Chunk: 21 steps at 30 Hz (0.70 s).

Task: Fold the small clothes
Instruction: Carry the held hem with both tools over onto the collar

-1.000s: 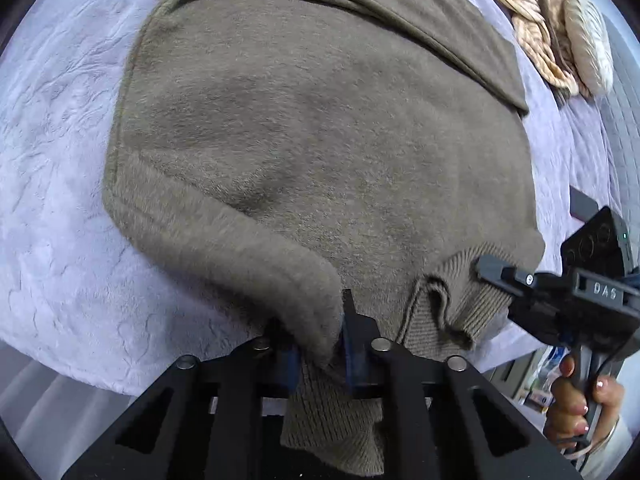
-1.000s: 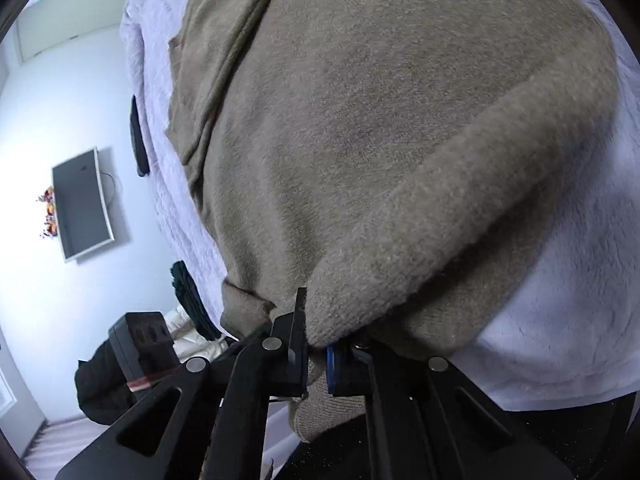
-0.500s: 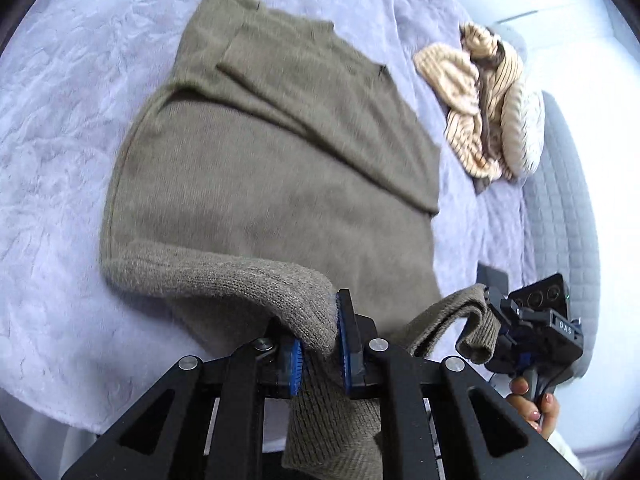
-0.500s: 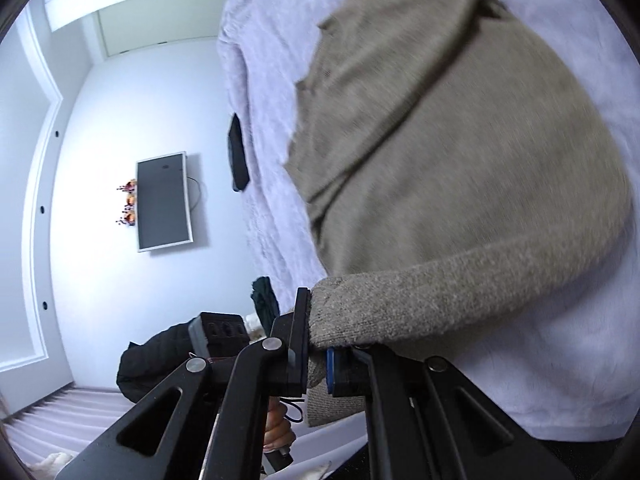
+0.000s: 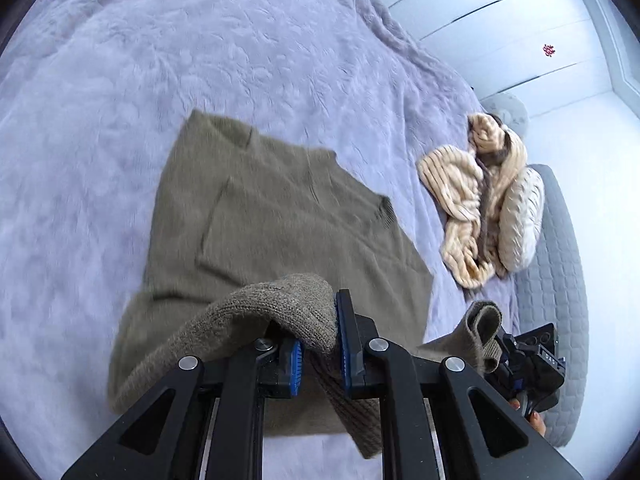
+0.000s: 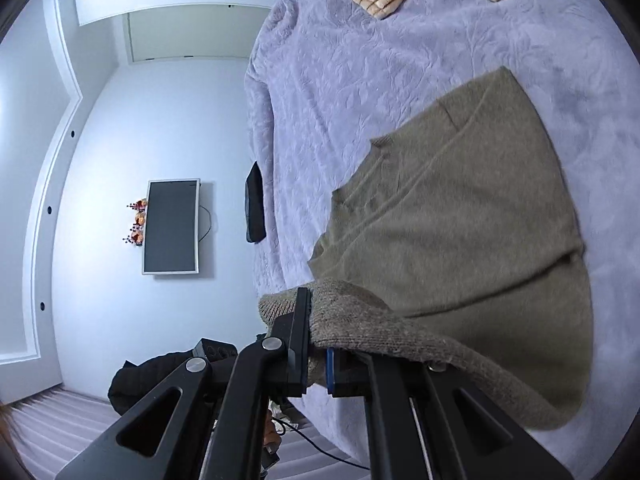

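Left gripper: blue pads clamped on a fold of the ribbed hem of the olive-brown sweater. Knit bunched thick between the jaws, spilling over the left finger and hanging down below the pads.

Right gripper: jaws closed tight on the other hem corner. Ribbed edge draped across the right finger, a short tuft sticking out past the left finger. Same gripper seen low at the right of the left wrist view, hem corner pinched in it, a hand partly visible beneath.

Sweater: hem end lifted off the bed at both grippers; the rest lying flat ahead of the tongs on the lilac bedspread. Neck end farthest from both grippers. One sleeve laid across the body, its edge a straight seam line. Fabric between the two grippers sagging in a shallow curve.

Beyond the sweater, ahead and to the right of the left gripper: crumpled cream striped garment, well apart from the sweater, touching a pale ribbed cushion. Grey quilted headboard past that.

Left of the right gripper, off the bed: wall-mounted screen, small dark object at the bed's edge, dark bundle on the floor.
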Motion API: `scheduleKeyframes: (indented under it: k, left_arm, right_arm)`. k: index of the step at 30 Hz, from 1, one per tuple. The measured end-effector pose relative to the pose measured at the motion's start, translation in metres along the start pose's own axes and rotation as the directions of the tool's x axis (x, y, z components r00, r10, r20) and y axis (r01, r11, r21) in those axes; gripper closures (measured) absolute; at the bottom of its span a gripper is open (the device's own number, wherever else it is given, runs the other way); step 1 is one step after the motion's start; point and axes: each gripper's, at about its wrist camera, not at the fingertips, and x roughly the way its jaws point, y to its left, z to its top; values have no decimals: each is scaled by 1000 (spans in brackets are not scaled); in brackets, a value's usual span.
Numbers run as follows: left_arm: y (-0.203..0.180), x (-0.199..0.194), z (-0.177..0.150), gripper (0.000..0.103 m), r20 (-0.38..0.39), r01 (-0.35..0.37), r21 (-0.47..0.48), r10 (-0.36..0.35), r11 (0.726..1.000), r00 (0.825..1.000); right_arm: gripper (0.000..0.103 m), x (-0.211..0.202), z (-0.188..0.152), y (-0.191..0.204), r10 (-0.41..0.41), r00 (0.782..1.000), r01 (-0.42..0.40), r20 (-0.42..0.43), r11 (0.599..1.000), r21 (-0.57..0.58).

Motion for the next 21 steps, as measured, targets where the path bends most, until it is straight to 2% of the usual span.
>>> scheduleKeyframes:
  k: [5, 10, 13, 16, 19, 21]
  left_arm:
    - [19, 39, 33, 87, 4, -74, -13, 74, 997, 997]
    - [45, 75, 46, 87, -22, -130, -49, 129, 990, 991]
    - [52, 80, 46, 87, -28, -132, -65, 130, 989, 991]
    - [50, 78, 46, 87, -44, -137, -67, 134, 988, 990]
    - [45, 70, 44, 87, -70, -123, -59, 119, 991, 990]
    - [40, 64, 38, 87, -89, -98, -51, 93, 994, 992]
  right_arm:
    - [97, 21, 47, -32, -106, 994, 106, -30, 994, 15]
    - [96, 39, 75, -79, -183, 981, 187, -57, 979, 83]
    - [94, 47, 82, -99, -203, 975, 212, -87, 970, 117]
    - [94, 47, 83, -105, -187, 977, 200, -101, 969, 142]
    - [80, 42, 80, -102, -155, 981, 172, -119, 973, 156]
    - [51, 39, 75, -97, -126, 983, 145, -131, 977, 155]
